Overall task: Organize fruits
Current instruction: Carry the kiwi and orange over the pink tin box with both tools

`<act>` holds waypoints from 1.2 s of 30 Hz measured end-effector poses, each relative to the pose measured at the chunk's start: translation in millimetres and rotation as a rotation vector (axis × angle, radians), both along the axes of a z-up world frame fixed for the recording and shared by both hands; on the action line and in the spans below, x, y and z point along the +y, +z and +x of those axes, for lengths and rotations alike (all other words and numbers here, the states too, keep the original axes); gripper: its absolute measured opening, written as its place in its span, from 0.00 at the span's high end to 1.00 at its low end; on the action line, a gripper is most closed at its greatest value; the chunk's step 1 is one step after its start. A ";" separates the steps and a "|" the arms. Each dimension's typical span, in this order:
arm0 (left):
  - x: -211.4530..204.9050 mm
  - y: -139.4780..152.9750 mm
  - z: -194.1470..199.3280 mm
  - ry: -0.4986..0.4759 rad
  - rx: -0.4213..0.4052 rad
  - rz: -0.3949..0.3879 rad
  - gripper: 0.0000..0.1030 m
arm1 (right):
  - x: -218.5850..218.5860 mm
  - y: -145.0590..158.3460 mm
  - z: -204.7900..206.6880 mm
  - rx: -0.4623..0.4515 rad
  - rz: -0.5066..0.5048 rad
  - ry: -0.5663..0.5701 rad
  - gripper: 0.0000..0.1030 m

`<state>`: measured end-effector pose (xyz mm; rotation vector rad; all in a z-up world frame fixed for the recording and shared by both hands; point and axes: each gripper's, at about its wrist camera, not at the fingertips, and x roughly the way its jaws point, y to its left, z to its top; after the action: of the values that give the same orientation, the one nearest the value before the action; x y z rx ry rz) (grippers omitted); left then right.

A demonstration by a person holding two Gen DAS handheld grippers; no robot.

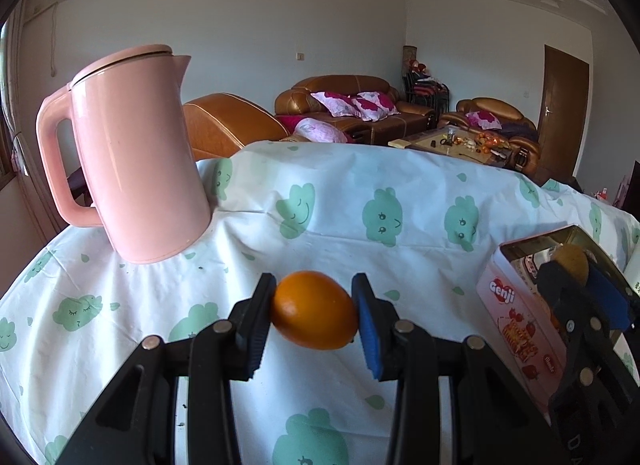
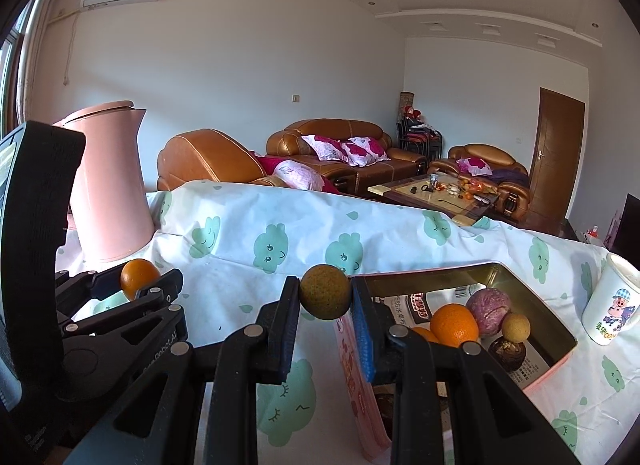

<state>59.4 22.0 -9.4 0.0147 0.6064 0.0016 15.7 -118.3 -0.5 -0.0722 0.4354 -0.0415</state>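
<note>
My left gripper [image 1: 314, 315] is shut on an orange [image 1: 315, 315], held above the cloud-print tablecloth; it also shows in the right wrist view [image 2: 138, 277] at the left. My right gripper [image 2: 325, 293] is shut on a yellow-green round fruit [image 2: 325, 291], held just left of the pink tin's [image 2: 532, 379] near-left corner; it also shows in the left wrist view [image 1: 570, 267]. The open tin holds an orange [image 2: 454, 325], a purple fruit [image 2: 489, 311], a small yellow fruit [image 2: 516, 328] and a dark brown one [image 2: 506, 351].
A tall pink kettle [image 1: 136, 157] stands at the back left of the table. A white cartoon mug [image 2: 612, 301] stands right of the tin. The tablecloth [image 1: 360, 205] drops off at the far edge, with sofas beyond.
</note>
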 end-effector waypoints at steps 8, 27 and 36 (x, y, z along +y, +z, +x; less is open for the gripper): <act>-4.8 1.8 -10.5 -0.006 -0.015 0.001 0.60 | -7.1 -1.0 -8.5 0.015 0.020 0.009 0.73; -13.7 5.5 -34.3 -0.040 -0.045 -0.030 0.60 | -7.8 0.0 -44.7 -0.004 -0.028 0.071 0.73; -30.8 6.3 -47.6 -0.079 -0.052 -0.033 0.60 | -31.2 0.1 -61.7 -0.003 -0.027 0.048 0.73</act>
<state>11.8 -8.8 -3.1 0.0063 0.5535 -0.0849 -46.0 -149.6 -0.4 -0.1095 0.4302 -0.0007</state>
